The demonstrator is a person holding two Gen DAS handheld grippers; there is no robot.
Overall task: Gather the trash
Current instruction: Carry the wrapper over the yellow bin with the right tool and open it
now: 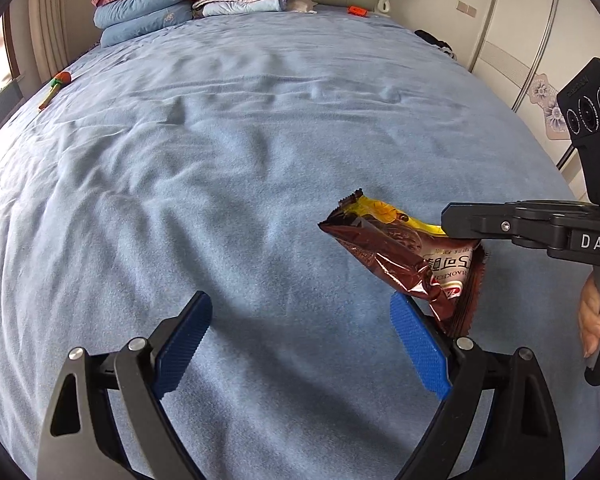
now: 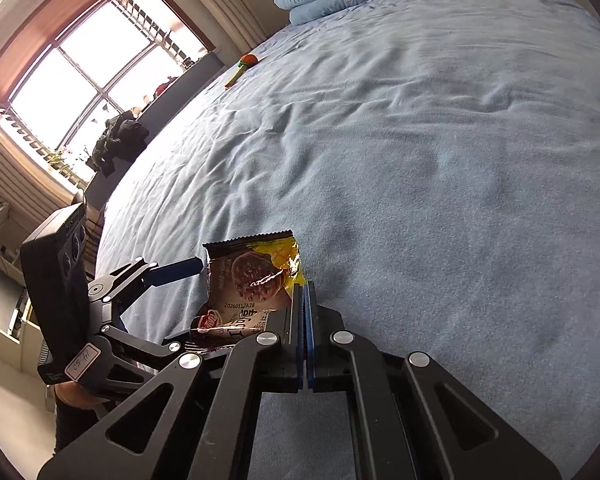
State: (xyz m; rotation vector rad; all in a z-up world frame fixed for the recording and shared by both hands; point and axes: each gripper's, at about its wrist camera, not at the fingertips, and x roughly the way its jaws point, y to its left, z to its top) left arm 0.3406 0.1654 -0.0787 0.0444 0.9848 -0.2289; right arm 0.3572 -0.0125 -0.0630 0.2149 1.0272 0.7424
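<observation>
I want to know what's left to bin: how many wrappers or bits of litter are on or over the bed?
2: a cookie wrapper held in the right gripper, and an orange-green item, maybe litter, at the bed's far left edge. More may be hidden.

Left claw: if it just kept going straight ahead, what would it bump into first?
Probably just the blue bedsheet. The left claw is open, and the cookie wrapper hangs off to its right in the right claw, though depth is unclear.
</observation>
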